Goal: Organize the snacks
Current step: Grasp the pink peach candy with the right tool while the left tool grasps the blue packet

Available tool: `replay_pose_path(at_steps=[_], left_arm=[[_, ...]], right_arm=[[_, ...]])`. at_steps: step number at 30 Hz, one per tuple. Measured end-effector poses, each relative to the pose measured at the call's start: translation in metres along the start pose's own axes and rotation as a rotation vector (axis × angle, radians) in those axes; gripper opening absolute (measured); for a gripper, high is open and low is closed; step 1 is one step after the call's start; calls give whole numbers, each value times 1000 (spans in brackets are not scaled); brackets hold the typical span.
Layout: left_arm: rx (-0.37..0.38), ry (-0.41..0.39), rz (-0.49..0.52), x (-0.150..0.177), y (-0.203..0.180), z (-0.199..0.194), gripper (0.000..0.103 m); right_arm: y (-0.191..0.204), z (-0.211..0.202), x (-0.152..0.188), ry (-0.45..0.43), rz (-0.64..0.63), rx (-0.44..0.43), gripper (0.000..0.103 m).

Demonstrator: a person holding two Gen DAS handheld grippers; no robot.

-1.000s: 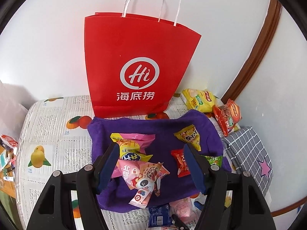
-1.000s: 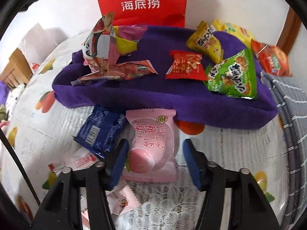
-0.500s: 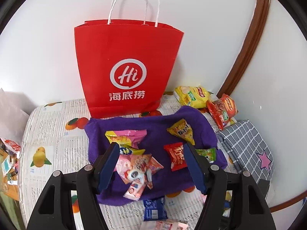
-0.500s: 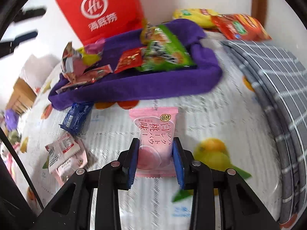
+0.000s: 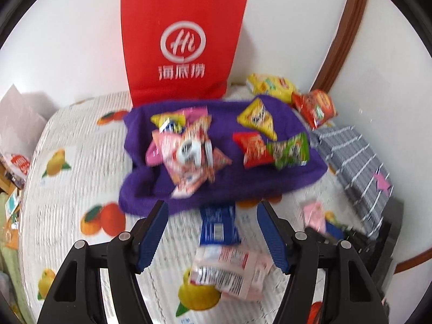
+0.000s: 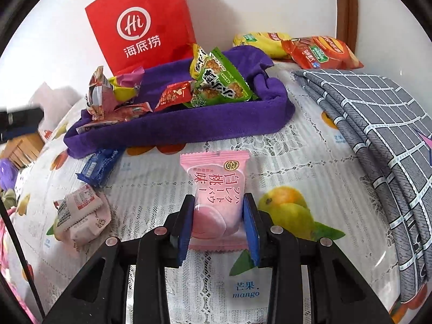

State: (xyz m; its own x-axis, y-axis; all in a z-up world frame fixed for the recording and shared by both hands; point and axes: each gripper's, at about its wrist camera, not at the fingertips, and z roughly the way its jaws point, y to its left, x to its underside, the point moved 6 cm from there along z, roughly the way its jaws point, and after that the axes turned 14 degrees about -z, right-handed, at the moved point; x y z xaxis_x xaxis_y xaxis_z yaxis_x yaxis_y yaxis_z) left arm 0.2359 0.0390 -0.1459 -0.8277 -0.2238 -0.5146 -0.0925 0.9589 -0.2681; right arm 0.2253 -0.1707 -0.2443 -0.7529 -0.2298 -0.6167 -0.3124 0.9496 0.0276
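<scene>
The right gripper [image 6: 218, 220] sits low in the centre of its own view, its blue pads pressed against both sides of a pink peach-flavoured snack packet [image 6: 216, 197]; the packet's lower edge is hidden behind the fingers. Just right of it a printed mango shows on the white lace tablecloth [image 6: 297, 162]. To the left lie a blue packet [image 6: 98, 166] and a pale pink-and-white packet [image 6: 81, 213], apart from each other. Above, the purple towel tray [image 6: 189, 127] holds a green packet [image 6: 224, 86], a small red packet [image 6: 175, 95] and a heap of crumpled wrappers whose print cannot be read. Behind it stands the red paper bag [image 6: 143, 29], its handles cut off at the top edge. A grey checked cloth [image 6: 378, 135] runs off the right side.

The left gripper [image 5: 212, 217] stands spread in the lower middle of its view, pinching nothing; the same blue packet [image 5: 218, 224] lies on the cloth between its fingers, untouched as far as the motion blur allows. The whole left view is smeared, so labels are illegible. At its lower right, the held pink packet [image 5: 313, 213] shows only as a blurred patch, with the dark shape below it hard to make out.
</scene>
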Motion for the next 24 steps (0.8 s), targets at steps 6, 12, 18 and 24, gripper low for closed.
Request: replay_pose_path(at_steps=[6,12,18,24], left_arm=[[-20,41,-19,24,4,29,65],[-17,68,-54,26,-2,56,65],[-35,82,-51,26,-7,72,65],[-52,104,-52,29,-9,86,65]], right_arm=[[1,0,0,3,-12,12,36],[5,1,1,12,-35,34,37],[6,1,0,14,-43,38,38],[6,1,0,14,-46,34,40]])
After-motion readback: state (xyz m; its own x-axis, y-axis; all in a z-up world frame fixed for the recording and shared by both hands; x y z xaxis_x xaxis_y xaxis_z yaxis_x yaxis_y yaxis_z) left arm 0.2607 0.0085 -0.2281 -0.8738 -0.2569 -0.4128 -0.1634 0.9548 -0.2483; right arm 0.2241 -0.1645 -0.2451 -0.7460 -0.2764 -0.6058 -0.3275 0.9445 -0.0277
